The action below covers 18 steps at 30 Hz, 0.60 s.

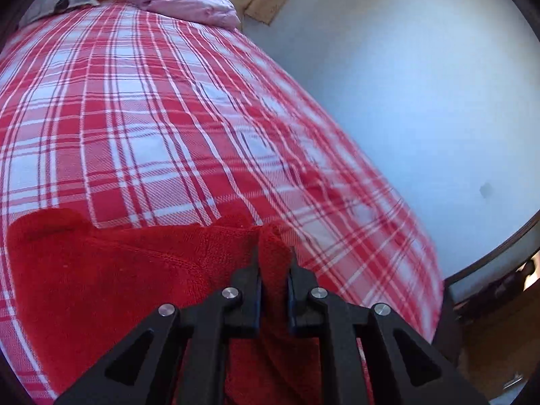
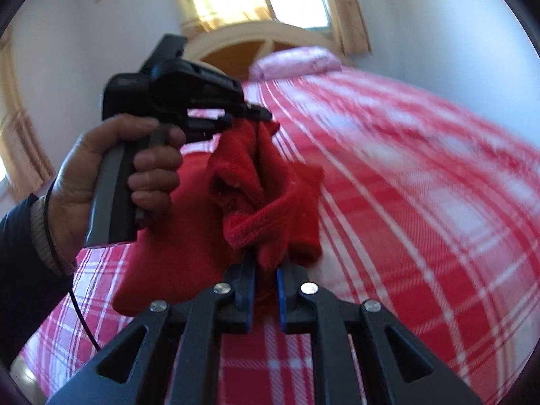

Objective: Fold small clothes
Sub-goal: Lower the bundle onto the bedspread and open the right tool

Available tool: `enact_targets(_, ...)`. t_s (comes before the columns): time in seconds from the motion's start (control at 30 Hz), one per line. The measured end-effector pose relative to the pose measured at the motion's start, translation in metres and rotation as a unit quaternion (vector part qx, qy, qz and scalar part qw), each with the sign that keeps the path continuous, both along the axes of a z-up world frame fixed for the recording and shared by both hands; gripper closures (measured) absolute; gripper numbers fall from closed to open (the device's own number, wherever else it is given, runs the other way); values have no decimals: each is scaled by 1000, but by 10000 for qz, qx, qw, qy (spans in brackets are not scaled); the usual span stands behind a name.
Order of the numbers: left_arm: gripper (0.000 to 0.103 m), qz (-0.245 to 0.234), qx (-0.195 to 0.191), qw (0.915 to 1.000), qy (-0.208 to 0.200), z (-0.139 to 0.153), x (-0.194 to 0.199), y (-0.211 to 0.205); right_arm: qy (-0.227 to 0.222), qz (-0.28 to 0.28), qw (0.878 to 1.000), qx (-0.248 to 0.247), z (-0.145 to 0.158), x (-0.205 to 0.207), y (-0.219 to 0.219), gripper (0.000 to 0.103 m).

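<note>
Low in the centre of the left wrist view, I am holding my left gripper (image 1: 275,263) clamped on a raised fold of the red garment (image 1: 128,276), its pads pressing the fleece from both sides. Much of the garment is spreading across the lower left of that frame, lying on the red plaid bedspread (image 1: 141,108).

At the bottom centre of the right wrist view, I am keeping my right gripper (image 2: 266,263) pinched on another bunch of the same garment (image 2: 266,185), which is hanging crumpled between the two tools. My left hand (image 2: 111,182) is gripping its handle at the left of that frame, with the tool's nose biting the cloth at upper centre. I judge that I am holding two points so the piece is lifting clear and can be laid out flat before any fold; at present it is bunched, not squared.

Regarding edges: in the left wrist view the bedspread is running out along a diagonal from top centre to lower right, with a pale wall (image 1: 422,84) just beyond it. That side is offering little margin. A pink pillow (image 1: 189,3) is sitting at the top centre, well apart from the garment. Open bedspread is stretching across the middle and left of the frame, and I am judging that the better ground for laying the piece down. Blur is softening the bedspread towards the right of both views, so finer detail there cannot be confirmed.
</note>
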<state>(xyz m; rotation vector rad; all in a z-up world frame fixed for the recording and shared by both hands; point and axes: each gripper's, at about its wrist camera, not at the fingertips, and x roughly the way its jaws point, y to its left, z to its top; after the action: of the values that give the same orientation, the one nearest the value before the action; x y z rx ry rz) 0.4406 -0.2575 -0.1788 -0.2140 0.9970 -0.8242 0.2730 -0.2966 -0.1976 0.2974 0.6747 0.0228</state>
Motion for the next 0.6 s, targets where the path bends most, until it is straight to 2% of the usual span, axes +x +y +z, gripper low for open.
enact_targets(0.03,89,7,119,9999,-87,2,-1,-2,65,-5,9999,104,-5,-2,-4,88)
enact_targets(0.1,77,19,322,9987,-403,21,-4,1,105,39,9997,238,-10,-4,-9,80)
enact_targets(0.13,57,75,352,9978,-551,30,-4,4,76,13,9993,354,-11,-7,-12,71)
enact_targets(0.17,38,189,359,9961,-784,44,-5,10,75,-43,9989,469,-12,-10,-17,57)
enact_targets(0.23,28,440,98,9920,-1182,69,-10,32,80,-196,9974,693,-10,-12,-29,54)
enact_targets(0.3,26,544,14,9899,-1310,84,-15,53,15,-383,9975,596,-4,-18,-37,54)
enact_targets(0.4,26,851,227,9863,-1393,80,-30,86,-240,-717,9966,328,14,-31,-44,53)
enact_targets(0.5,25,892,524,9865,-1269,53,-54,109,-556,-660,9961,169,39,-27,-43,53)
enact_targets(0.57,25,834,568,9874,-1220,33,-74,118,-705,-352,9968,97,53,-13,-37,53)
enact_targets(0.6,25,788,783,9864,-1210,20,-86,120,-754,-209,9969,94,58,-6,-34,53)
